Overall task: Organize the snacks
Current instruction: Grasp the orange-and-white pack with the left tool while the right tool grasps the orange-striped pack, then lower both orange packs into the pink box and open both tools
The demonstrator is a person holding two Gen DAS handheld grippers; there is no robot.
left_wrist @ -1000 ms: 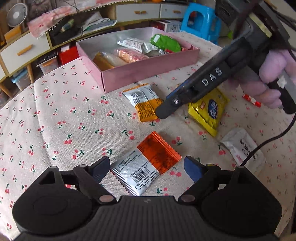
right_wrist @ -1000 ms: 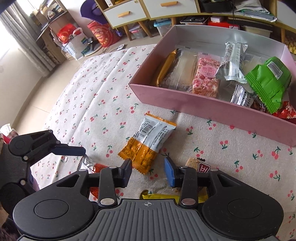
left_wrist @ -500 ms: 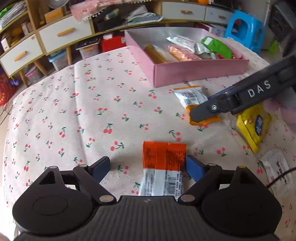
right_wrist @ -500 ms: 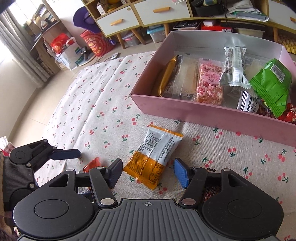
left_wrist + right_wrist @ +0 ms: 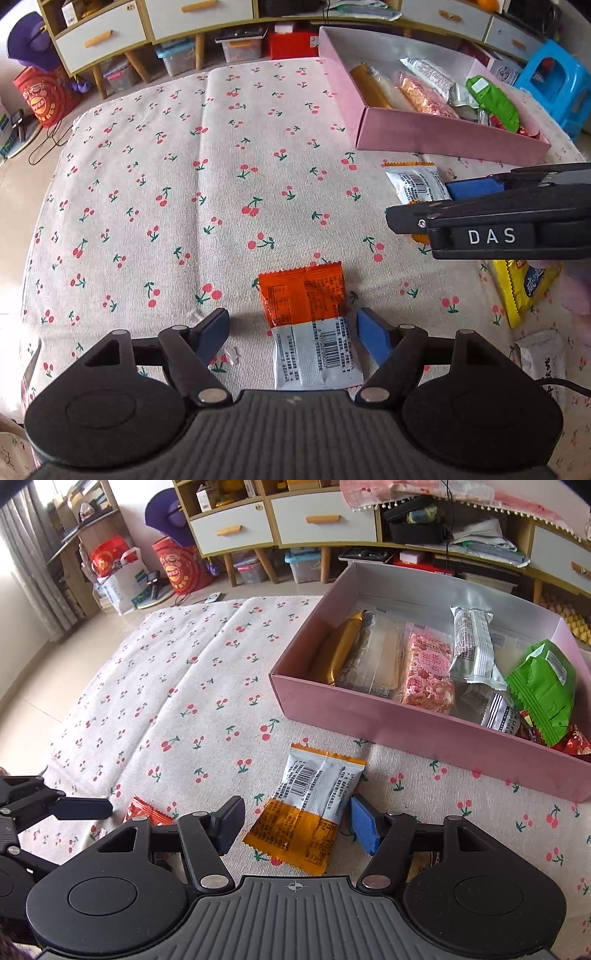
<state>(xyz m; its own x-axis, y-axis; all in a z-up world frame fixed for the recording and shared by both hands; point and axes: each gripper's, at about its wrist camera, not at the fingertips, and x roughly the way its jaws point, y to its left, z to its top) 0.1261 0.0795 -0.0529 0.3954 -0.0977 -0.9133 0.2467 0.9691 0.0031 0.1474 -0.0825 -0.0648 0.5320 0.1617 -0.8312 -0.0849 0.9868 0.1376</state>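
Since a second ago the left gripper (image 5: 293,330) has rolled round so the red-orange and silver packet (image 5: 310,325) now lies lengthways between its fingers instead of slanted, and its jaws have just been closing in. They're not pinching yet though: the right pad sits just beside the packet's edge, the left pad is well off it with bare cloth in the gap. Over on the other side the right gripper (image 5: 299,823) has crept forward over the yellow-orange and silver packet (image 5: 308,808) and its jaws have just been opening, so that packet now sits between 2 spread fingers, the right pad just beside its edge, whether touching I can't tell, the left one clear of it. Both packets lie flat, barcode side up, on the cherry-print tablecloth (image 5: 155,177). Pink box (image 5: 424,723) sits just beyond the yellow-orange one, already holding several snacks including a green bag (image 5: 543,686) at its right end
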